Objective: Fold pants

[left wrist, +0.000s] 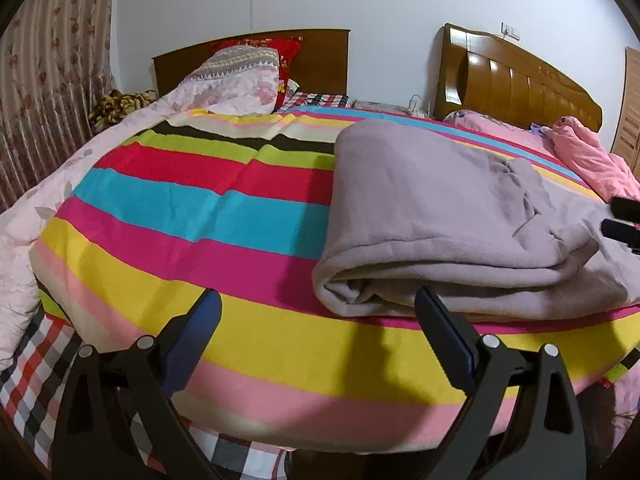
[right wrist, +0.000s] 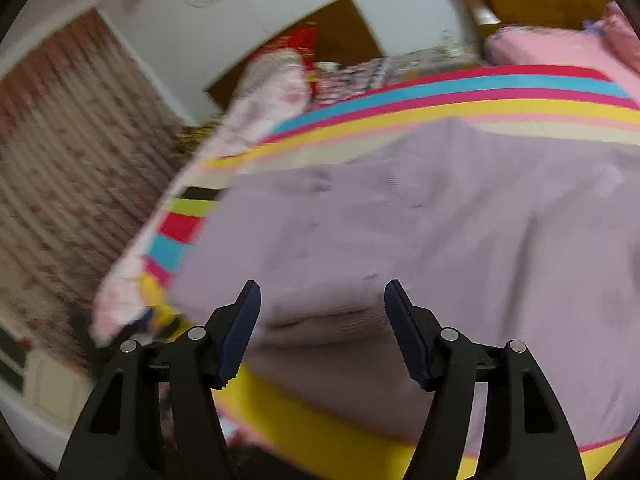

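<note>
Pants: I see mauve-grey pants (left wrist: 440, 216) folded into a thick bundle, lying on the right part of a striped blanket (left wrist: 200, 208); the rolled fold edge faces me, near the blanket's front edge.

Left gripper: my left gripper (left wrist: 318, 320) hovers over the blanket's yellow stripe at the front. Its fingers are spread wide with nothing between them. The right finger's tip sits just in front of the bundle's lower fold; I cannot tell whether it touches the cloth.

Right gripper: my right gripper (right wrist: 322, 308) points down at the pants (right wrist: 400, 220), which fill most of its view. Its fingers stand apart and released; the folded edge lies beyond and between them, but the pads are not pressing on it. This view is blurred. From the left camera, the dark tips of this gripper (left wrist: 624, 220) show at the far right edge, beside the pants.

Bed: the blanket has bands of yellow, pink, magenta, blue, red and green. A pale floral quilt (left wrist: 52, 184) lies along its left side, with a patterned pillow (left wrist: 244, 68) against a dark wooden headboard (left wrist: 320, 60).

Surroundings: a second, lighter wooden headboard (left wrist: 516, 80) stands at the right, with pink bedding (left wrist: 588, 160) in front of it. A floral curtain (left wrist: 44, 80) hangs at the left.
</note>
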A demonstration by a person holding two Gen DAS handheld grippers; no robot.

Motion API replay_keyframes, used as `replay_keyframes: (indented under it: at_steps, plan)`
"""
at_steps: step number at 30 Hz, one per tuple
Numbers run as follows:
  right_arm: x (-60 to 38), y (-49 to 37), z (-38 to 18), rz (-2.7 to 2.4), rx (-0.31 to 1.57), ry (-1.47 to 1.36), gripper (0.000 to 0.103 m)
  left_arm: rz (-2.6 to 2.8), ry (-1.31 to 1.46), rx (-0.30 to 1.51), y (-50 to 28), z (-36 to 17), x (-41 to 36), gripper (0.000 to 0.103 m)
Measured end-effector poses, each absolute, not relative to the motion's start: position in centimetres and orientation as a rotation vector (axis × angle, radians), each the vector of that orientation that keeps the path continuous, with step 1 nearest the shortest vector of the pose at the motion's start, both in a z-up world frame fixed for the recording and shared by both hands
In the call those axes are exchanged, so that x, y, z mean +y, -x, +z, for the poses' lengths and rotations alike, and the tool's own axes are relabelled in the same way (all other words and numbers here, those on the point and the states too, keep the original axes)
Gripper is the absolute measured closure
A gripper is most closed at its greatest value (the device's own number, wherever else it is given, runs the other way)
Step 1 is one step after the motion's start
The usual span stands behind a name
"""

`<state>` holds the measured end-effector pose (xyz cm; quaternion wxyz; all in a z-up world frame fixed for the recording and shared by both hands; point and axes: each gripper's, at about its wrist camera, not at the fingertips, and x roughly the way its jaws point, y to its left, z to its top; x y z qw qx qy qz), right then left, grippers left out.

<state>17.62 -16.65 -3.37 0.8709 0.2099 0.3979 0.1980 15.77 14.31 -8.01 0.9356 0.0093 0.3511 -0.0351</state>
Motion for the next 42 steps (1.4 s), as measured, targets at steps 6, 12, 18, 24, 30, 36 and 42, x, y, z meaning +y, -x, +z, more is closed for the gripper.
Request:
replay_keyframes:
  at_steps: [6,12,18,24,30,36,42]
  plan:
    - [-15.3,-18.7,-5.9,0.404,0.976,-0.469,0.044,-0.067,-0.021,0.716,-16.4,-8.1,13.5,0.006]
    - [-15.8,-20.1,-6.5,0.355,0.95,-0.494,0.055,-0.066,-0.047,0.721,-16.2,-8.2,13.4,0.006]
    - [-15.2,-19.8,-5.4,0.329,0.888,-0.445,0.094,-0.058,-0.06,0.706,-16.2,-7.7,13.0,0.006]
    - [-16.1,-18.2,-3.8,0.332,0.853,-0.453,0.094,-0.047,-0.075,0.71,-16.6,-8.1,13.1,0.004]
    - [-16.5,-18.4,-7.8,0.319,0.95,-0.5,0.089,-0.04,-0.068,0.722,-17.0,-8.4,13.2,0.003]
    - [-17.9,-17.3,-5.0,0.311,0.89,-0.475,0.017,-0.038,-0.062,0.723,-16.8,-8.7,13.6,0.002]
    - [-17.7,-19.3,-7.0,0.3,1.003,-0.414,0.035,-0.039,-0.042,0.725,-16.9,-8.8,13.6,0.002]
